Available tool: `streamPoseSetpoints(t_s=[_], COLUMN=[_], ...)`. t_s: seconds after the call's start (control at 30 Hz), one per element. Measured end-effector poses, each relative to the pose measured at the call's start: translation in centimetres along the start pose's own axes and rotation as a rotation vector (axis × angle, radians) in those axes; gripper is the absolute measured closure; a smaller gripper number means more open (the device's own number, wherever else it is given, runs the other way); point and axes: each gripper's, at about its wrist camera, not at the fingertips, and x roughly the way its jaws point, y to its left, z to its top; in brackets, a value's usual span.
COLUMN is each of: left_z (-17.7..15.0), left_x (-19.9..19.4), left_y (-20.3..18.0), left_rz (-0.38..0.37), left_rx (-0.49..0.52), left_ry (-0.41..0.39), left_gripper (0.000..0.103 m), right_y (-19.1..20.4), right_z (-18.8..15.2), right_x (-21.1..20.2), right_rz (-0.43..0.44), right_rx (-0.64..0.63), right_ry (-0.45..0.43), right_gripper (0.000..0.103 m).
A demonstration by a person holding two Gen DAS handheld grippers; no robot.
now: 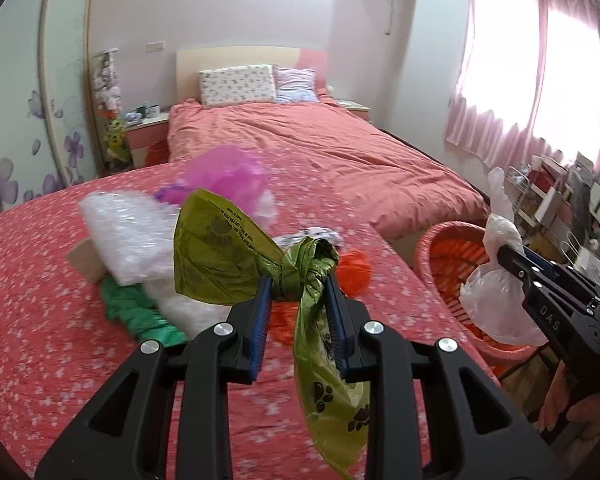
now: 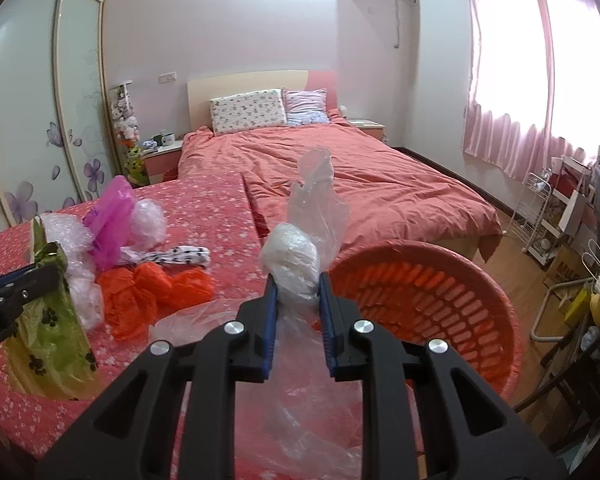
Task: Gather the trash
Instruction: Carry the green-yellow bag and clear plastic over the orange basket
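So, you are partway through picking up the trash. Your left tongs (image 1: 298,286) are squeezed tight on a green bag with paw prints (image 1: 260,256), held up above the flowery red cover (image 1: 40,300). Your right tongs (image 2: 298,286) are squeezed tight on a clear plastic bag (image 2: 300,248), and that bag hangs just beside the red laundry basket (image 2: 420,280), close to its rim. The part of the basket you can see looks empty, so I think nothing has gone in yet.

A lot is left on the cover. There is a pink bag (image 1: 228,172), some bubble wrap (image 1: 124,236), a dark green bag (image 1: 140,316), an orange bag (image 2: 148,288) and a black and white scrap (image 2: 180,258). They all lie in a heap in front of your left tongs, well away from the basket.

Both bags you hold sit right between the blue pads, with loose ends hanging down. Each one has yet to go over the basket and be let go.
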Motion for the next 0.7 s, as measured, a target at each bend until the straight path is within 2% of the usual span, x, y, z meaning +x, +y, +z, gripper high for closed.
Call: streamPoseSetpoints(t_s=[0.7], left_z=[0.6], left_x=[3.9], left_y=[-9.4], left_rz=[-0.138], left_rx=[0.107], left_ry=[0.04], left_gripper=[0.076], right_y=[-6.8], right_z=[-1.7], right_x=[0.5], right_rz=[-0.068], right_rx=[0.082], right_ry=[0.02], right_gripper=[0.083])
